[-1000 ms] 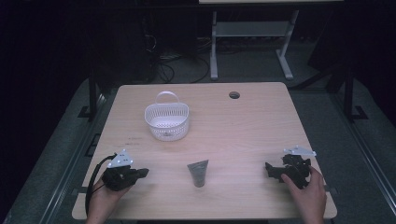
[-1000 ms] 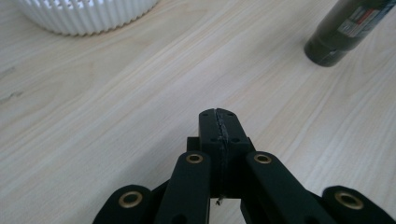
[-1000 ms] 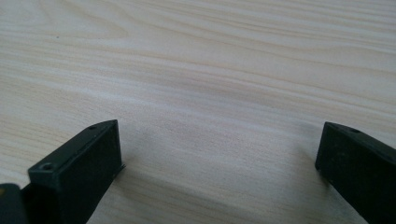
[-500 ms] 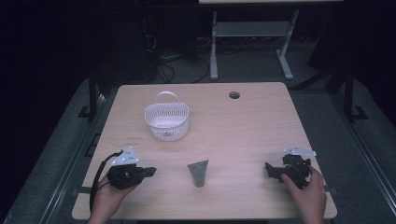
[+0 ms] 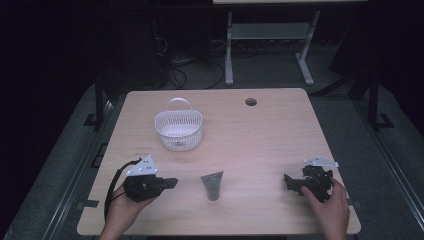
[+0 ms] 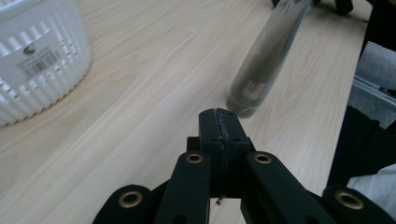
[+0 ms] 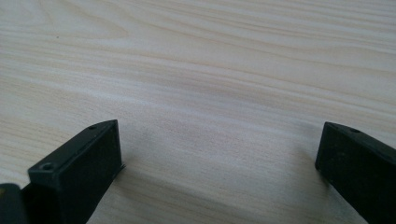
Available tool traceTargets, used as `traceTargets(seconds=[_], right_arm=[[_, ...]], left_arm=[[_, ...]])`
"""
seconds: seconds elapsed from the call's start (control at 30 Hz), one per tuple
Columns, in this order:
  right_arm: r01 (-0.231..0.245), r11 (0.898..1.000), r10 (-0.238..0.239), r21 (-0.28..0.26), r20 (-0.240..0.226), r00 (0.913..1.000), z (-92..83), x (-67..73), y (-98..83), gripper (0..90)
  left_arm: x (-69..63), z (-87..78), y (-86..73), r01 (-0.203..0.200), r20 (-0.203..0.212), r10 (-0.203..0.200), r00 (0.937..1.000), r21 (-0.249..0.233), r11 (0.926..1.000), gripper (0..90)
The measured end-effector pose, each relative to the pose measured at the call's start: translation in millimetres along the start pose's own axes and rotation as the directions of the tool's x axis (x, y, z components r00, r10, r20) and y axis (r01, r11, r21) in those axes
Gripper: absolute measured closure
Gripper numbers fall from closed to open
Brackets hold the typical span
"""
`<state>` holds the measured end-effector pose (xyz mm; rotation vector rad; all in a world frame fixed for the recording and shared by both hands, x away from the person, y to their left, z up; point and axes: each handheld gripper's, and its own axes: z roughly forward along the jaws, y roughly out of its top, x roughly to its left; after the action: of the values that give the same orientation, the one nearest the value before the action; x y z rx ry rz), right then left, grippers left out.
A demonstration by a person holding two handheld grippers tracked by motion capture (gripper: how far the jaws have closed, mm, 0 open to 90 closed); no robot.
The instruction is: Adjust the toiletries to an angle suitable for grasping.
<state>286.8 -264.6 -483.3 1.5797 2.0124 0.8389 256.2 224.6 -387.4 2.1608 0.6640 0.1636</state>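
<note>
Near the front edge of the desk (image 5: 260, 135), about midway along it, the grey tube (image 5: 212, 185) lay flat, its broad crimped end toward the far edge and its cap end toward me. My left gripper (image 5: 170, 183) sat toward the front left corner, tips aimed at the tube and stopping a little short of it without touching. Its fingers (image 6: 219, 135) were pressed flat together with nothing between them, and in the left gripper view the tube (image 6: 266, 60) lay just past their tips, slanting off to the right. My right gripper (image 5: 289, 182) rested toward the front right corner, well apart from the tube and pointed toward it. Its fingers (image 7: 88, 158) stood wide over bare wood, holding nothing. Beyond my left gripper, toward the far left part of the desk, the white basket (image 5: 178, 129) stood upright.
</note>
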Motion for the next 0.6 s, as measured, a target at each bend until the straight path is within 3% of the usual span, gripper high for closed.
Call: traceTargets(seconds=[0.6], right_arm=[[0.000, 1.000, 0.000, 0.000, 0.000, 1.0000, 0.0, 0.0, 0.0, 0.0]], left_arm=[[-22.4, 3.7, 31.4, -0.065, 0.083, 0.069, 0.9942, -0.042, 0.9970, 89.8]])
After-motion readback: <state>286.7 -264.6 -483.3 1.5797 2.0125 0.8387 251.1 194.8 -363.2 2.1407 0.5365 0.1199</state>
